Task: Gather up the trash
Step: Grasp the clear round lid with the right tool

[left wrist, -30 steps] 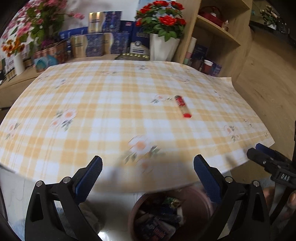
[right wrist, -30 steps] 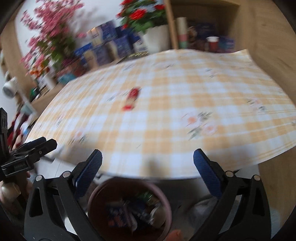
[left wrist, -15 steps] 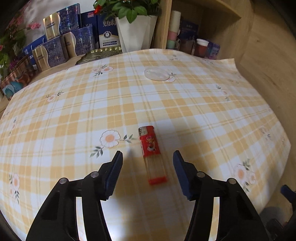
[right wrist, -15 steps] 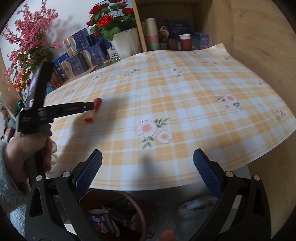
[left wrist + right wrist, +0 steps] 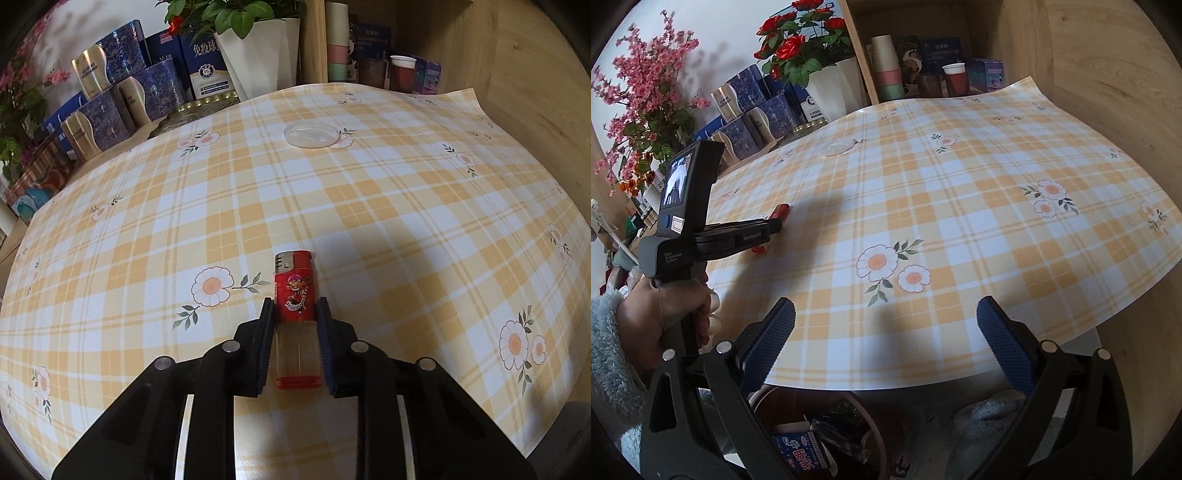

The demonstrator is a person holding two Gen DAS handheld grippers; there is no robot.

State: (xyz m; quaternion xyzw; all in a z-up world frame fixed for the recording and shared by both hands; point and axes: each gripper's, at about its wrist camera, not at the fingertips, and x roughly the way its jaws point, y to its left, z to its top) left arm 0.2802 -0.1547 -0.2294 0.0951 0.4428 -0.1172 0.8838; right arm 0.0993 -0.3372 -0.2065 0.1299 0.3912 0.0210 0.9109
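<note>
Now closed on the red plastic lighter (image 5: 295, 306), left gripper (image 5: 294, 314); right gripper (image 5: 884, 325) gapes above the wrapper-filled round brown bin (image 5: 875, 435).

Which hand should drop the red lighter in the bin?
Left. Its tongs already squeeze the lighter on the table; the right tongs are open, holding nothing, above the bin.

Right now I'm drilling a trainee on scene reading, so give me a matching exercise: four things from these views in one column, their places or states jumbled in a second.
Things:
1. lighter
2. clear lid
3. right claw
4. bin

States:
A. open, above the table's near edge
B. under the table edge, wrappers inside
C. pinched by the left claw
D. flat on the cloth near the far side

Pairs: 1-C, 2-D, 3-A, 4-B
</note>
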